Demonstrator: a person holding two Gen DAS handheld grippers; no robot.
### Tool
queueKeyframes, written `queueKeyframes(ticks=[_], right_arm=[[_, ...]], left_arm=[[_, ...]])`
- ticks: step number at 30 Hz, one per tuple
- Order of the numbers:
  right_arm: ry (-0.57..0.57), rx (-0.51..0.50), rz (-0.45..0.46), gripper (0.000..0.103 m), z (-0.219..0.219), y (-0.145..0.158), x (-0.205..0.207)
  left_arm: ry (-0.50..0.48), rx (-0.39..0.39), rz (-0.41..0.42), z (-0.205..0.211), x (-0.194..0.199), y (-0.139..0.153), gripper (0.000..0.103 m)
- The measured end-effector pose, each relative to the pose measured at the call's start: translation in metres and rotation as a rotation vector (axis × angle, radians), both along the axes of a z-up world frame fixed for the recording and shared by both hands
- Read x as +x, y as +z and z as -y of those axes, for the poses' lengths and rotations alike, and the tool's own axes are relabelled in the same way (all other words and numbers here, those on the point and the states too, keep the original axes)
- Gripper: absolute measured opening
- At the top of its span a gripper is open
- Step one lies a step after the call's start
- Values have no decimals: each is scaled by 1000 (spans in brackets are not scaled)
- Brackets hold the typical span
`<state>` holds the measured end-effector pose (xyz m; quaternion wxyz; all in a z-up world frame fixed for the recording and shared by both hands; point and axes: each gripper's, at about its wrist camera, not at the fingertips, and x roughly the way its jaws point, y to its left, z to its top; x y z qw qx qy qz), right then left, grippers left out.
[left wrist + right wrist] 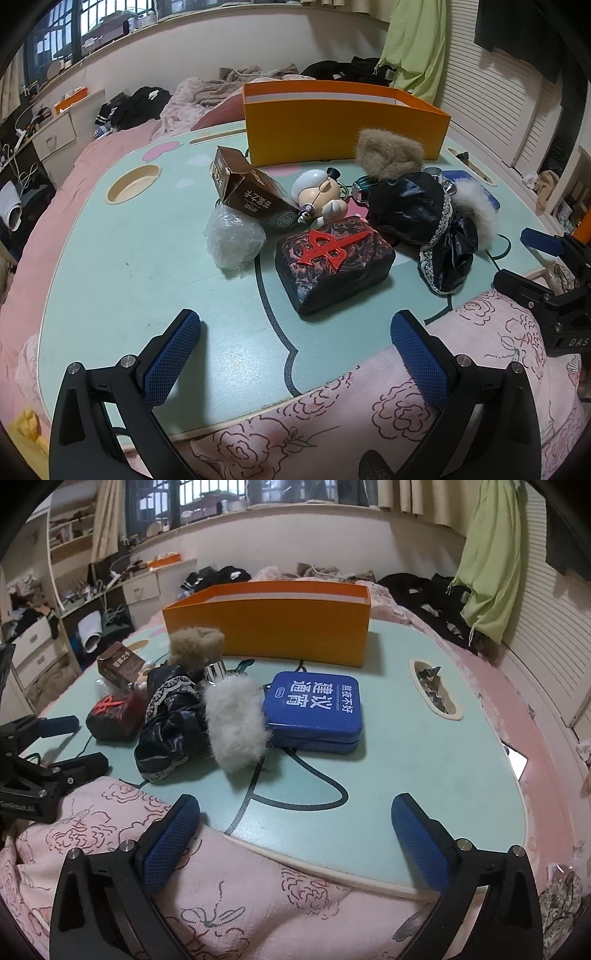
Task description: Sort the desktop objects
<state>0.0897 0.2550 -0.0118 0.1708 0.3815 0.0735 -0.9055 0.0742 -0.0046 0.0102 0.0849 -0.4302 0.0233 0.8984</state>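
- Tools: left tool (295,343) and right tool (295,827) both spread wide, nothing held, over the near edge of the surface (129,258).
- Orange box (288,624): at the far edge.
- Blue tin (314,709), black fabric (170,723), dark red-marked block (332,262), brown carton (247,192): clustered mid-surface.

The left gripper (295,354) hung with its fingers (173,354) wide apart and empty over the near edge of the tabletop (129,258). Just ahead lay a dark block (334,264) with a red emblem. A plastic wad (234,240) sat left of it, a brown carton (247,188) and a figurine (319,197) behind. Black cloth (424,221) with fur lay to the right, below a brown tuft (389,153). An orange box (343,122) stood at the back. The right gripper (546,266) showed at the right edge.
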Motion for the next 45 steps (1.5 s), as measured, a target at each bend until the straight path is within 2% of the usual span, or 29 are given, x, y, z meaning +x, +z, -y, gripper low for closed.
queueKeyframes(ticks=[45], right_arm=[[-5,4,-18,103,1,4,6]], left_arm=[[0,0,1,1,0,0,103]])
